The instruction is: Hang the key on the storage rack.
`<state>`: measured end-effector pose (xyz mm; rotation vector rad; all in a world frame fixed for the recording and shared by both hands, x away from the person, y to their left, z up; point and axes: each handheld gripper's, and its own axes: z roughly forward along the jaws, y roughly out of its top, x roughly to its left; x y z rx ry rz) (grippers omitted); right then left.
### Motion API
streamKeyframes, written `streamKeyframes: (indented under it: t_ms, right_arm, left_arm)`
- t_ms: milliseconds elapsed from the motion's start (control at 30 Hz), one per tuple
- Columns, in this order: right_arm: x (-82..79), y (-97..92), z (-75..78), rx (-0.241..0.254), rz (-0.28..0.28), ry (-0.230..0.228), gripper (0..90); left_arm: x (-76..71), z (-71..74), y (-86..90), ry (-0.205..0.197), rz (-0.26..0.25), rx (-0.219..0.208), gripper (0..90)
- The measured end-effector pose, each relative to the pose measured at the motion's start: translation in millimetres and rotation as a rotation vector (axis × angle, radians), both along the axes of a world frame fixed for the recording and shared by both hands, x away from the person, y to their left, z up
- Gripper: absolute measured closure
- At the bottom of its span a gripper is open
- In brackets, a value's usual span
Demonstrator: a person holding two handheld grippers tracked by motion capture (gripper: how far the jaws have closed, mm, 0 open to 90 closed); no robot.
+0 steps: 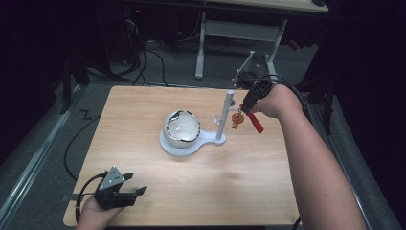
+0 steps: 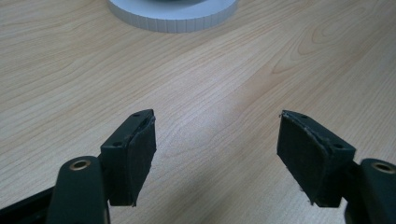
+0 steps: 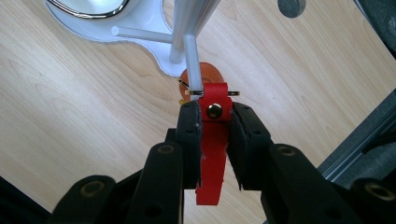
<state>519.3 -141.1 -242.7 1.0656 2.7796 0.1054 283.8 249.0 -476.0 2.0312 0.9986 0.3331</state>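
A white stand [image 1: 208, 138] sits mid-table, with a glossy white bowl [image 1: 182, 127] on its round base and an upright post [image 1: 224, 115] bearing short pegs. My right gripper [image 1: 246, 109] is just right of the post, shut on a red strap [image 1: 256, 123] from which an orange charm [image 1: 236, 118] hangs. In the right gripper view my right gripper [image 3: 214, 126] clamps the red strap [image 3: 212, 158] below its brass stud. The strap's gold ring [image 3: 224, 93] lies at the tip of a white peg [image 3: 192, 60], with the orange charm [image 3: 212, 73] behind. My left gripper [image 1: 136, 191] rests open at the table's front left corner; my left gripper [image 2: 217, 149] holds nothing.
The stand's round base [image 2: 173, 16] lies ahead of the left gripper over bare wood. Another peg [image 3: 140, 33] sticks out sideways from the post. The table's right edge [image 1: 280, 143] runs under the right forearm. Beyond the far edge stand another table's legs [image 1: 200, 48] and floor cables [image 1: 153, 62].
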Motion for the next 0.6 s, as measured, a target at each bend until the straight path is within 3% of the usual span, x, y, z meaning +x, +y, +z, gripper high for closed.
streamKeyframes:
  t_ms: [133, 167, 233, 600]
  right_arm:
    - [1.9, -0.5, -0.1, 0.005, 0.004, -0.002, 73.2]
    - [2.6, -0.9, 2.6, -0.003, -0.003, -0.042, 67.1]
    - [3.0, -1.9, 5.4, 0.009, -0.017, -0.056, 66.2]
    - [-5.4, -3.6, 0.3, 0.019, -0.023, -0.059, 63.2]
  left_arm:
    - [-0.1, -0.2, -0.3, 0.001, 0.000, -0.001, 28.8]
    - [-0.1, -0.4, -0.5, -0.001, 0.000, 0.000, 28.8]
    - [-0.1, -0.5, -0.6, 0.000, 0.000, 0.000, 28.8]
    - [-0.1, -0.3, -1.4, 0.000, -0.003, 0.001, 28.8]
